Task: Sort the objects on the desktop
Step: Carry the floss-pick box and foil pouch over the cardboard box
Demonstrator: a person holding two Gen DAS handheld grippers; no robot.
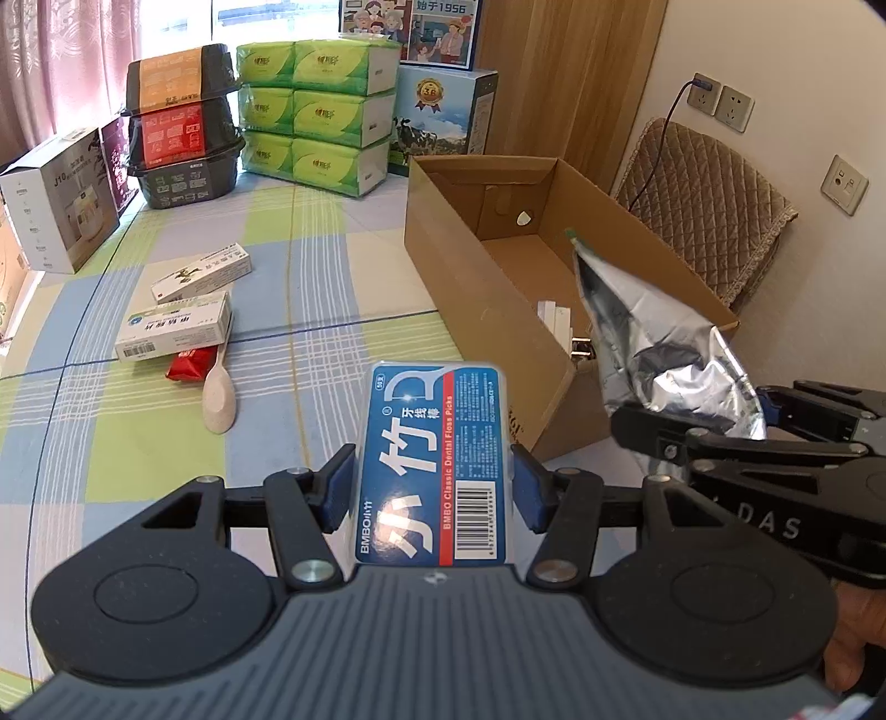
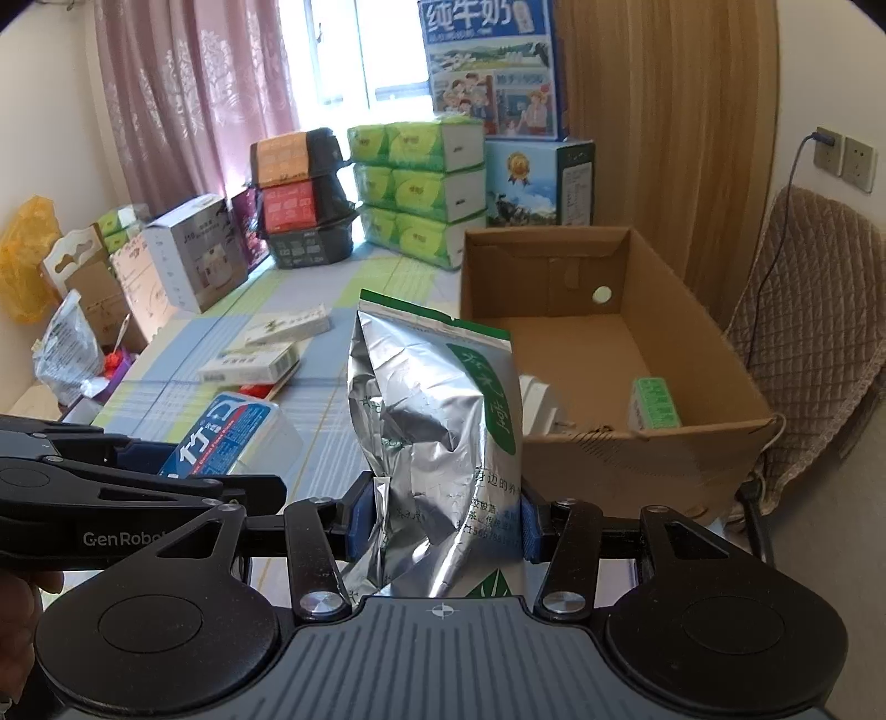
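Carton [image 1: 487,310] right of med boxes [image 1: 177,327]

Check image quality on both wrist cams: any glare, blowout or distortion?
Left wrist: strong fisheye bending at the edges, dark corners; specular spot on the floss pick box in the left claw; label text sharp. Right wrist: window blown out behind the curtain; foil bag in the right claw throws patchy reflections, print still partly readable.

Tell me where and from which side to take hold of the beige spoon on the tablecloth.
Grip the beige spoon at its bowl, coming from above with the jaws across its width. The bowl lies bare on the tablecloth, while the handle runs up beside the white medicine box and the red packet, leaving little room there.
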